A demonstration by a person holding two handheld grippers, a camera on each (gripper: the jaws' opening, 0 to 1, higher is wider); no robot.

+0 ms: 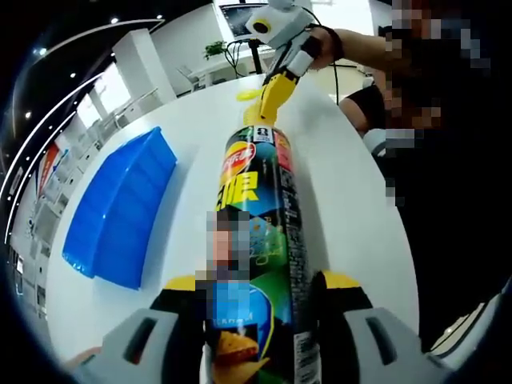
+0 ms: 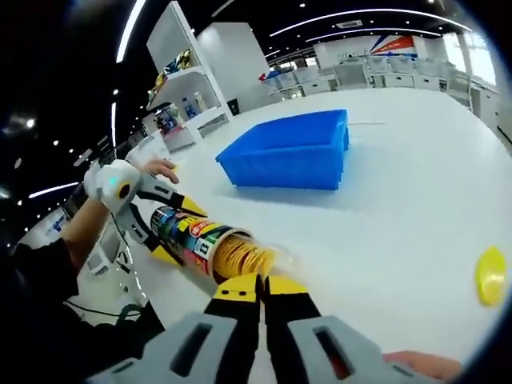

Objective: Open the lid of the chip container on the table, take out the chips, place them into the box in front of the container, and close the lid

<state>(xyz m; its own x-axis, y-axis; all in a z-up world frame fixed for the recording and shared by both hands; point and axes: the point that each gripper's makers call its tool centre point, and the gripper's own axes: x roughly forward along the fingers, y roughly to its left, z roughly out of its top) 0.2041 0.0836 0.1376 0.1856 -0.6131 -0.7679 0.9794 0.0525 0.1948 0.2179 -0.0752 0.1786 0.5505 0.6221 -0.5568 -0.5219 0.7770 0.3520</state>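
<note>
The broad white round table (image 2: 400, 200) carries everything here. The blue rectangular plastic box (image 2: 292, 152) sits open-topped toward its middle, ready to receive the chips. The tall green printed cardboard chip can (image 1: 256, 240) lies on its side near the table's edge, clamped around its lower body by the left gripper (image 1: 260, 300) so it cannot roll. Its mouth is already open (the stacked chips (image 2: 240, 254) show right at the rim), and the small yellow plastic lid (image 2: 490, 276) lies flat on the table, well apart. The right gripper (image 2: 262, 292) points at that mouth, its jaws pressed together on nothing, poised, I'd judge, to draw chips out. A person's hand (image 2: 160, 170) steadies the left tool from behind.
</note>
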